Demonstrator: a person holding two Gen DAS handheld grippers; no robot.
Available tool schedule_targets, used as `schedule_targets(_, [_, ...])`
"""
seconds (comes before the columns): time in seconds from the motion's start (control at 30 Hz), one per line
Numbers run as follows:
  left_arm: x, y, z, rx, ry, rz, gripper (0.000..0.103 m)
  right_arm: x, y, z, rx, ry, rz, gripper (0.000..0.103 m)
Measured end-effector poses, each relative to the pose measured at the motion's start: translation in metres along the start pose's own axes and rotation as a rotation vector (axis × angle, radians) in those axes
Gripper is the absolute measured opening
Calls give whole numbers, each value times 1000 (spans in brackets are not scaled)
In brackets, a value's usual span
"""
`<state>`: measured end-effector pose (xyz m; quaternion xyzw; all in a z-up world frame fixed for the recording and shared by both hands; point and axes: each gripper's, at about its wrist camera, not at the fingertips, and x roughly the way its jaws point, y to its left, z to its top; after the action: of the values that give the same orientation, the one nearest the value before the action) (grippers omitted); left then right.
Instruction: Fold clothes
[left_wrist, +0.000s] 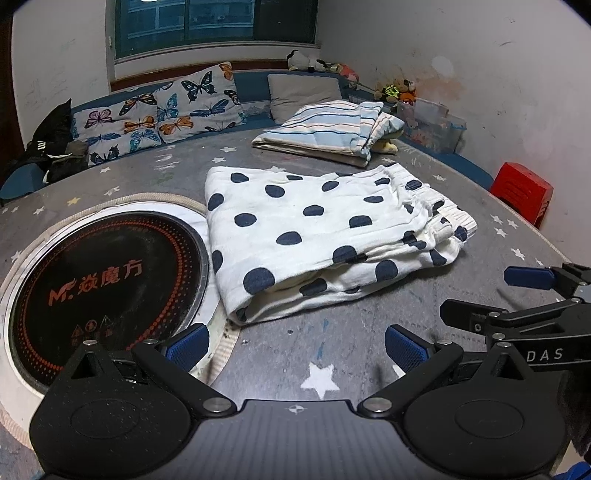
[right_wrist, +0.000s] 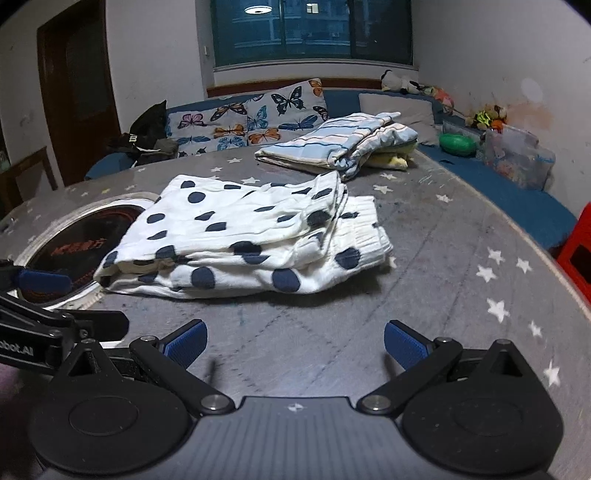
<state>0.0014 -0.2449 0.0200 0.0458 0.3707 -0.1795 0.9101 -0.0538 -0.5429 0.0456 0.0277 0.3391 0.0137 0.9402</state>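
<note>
White cloth with navy dots, the folded garment (left_wrist: 325, 236) lies in layers on the grey starred counter (left_wrist: 332, 350), its left edge overlapping the rim of the round black cooktop (left_wrist: 107, 280). Behind it, apart, sits a folded striped blanket (left_wrist: 328, 129). The left tool (left_wrist: 295, 343) and right tool (right_wrist: 295, 343) hover near the garment's front edge, both spread wide, gripping nothing.
</note>
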Motion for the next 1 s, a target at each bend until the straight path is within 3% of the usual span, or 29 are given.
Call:
schedule_targets(0.27, [-6,3,-3,-10,-3,11,103,-6,15,-9,-26,-2,-70,103])
schedule_targets(1.0, [-9,3,-11,-33,11,29,103,-1,17,-9,-11,7,-38,103])
